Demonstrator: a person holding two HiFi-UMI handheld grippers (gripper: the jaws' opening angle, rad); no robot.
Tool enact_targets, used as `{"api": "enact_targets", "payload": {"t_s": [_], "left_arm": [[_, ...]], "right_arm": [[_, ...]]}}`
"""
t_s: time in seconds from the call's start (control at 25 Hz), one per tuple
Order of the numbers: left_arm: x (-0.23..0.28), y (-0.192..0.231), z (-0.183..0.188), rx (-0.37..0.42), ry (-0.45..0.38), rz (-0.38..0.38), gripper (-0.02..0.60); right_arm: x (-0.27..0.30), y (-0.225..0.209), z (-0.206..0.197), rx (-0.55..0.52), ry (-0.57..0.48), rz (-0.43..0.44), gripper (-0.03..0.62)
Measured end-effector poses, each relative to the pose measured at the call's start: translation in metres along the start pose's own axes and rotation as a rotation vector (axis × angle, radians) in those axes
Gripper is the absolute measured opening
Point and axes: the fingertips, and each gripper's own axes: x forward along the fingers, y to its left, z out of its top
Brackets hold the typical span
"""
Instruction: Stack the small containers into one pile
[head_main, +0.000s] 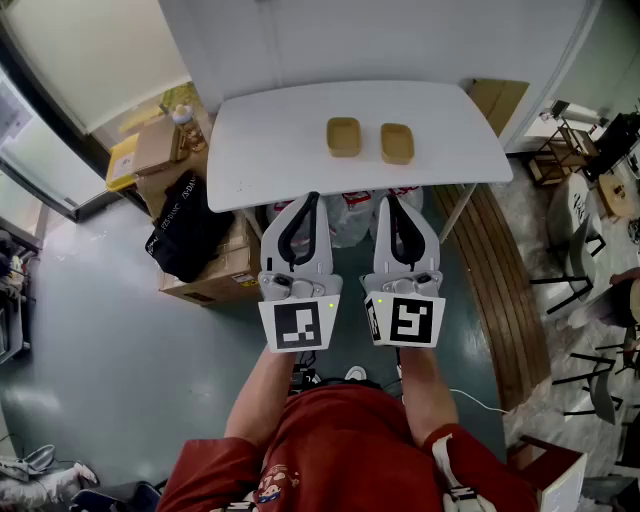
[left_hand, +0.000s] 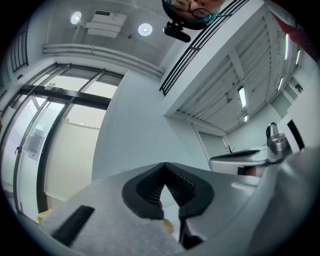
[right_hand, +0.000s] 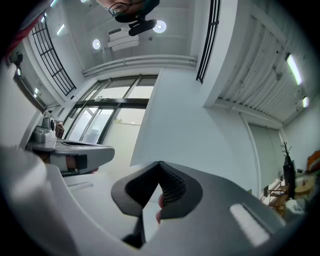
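Two small tan containers stand side by side on the white table (head_main: 260, 150), one on the left (head_main: 343, 136) and one on the right (head_main: 397, 143), apart from each other. My left gripper (head_main: 314, 197) and right gripper (head_main: 388, 198) are held next to each other in front of the table's near edge, short of the containers. Both are shut with nothing between the jaws. The left gripper view shows its jaws (left_hand: 164, 166) closed tip to tip against a white wall and ceiling. The right gripper view shows its jaws (right_hand: 159, 165) closed the same way. Neither gripper view shows the containers clearly.
Cardboard boxes (head_main: 215, 275) and a black bag (head_main: 185, 230) sit on the floor left of the table. Plastic bags (head_main: 345, 215) lie under its front edge. A wooden strip (head_main: 505, 290) runs along the right, with chairs (head_main: 590, 270) beyond it.
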Motion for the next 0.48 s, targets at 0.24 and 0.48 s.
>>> {"api": "enact_targets", "payload": {"t_s": [0.24, 0.48], "left_arm": [[0.003, -0.01, -0.001, 0.003, 0.0, -0.014, 0.0], [0.006, -0.022, 0.0, 0.002, 0.002, -0.014, 0.002]], "right_arm": [[-0.007, -0.007, -0.017, -0.027, 0.04, 0.015, 0.0], [-0.012, -0.017, -0.018, -0.017, 0.045, 0.017, 0.0]]}}
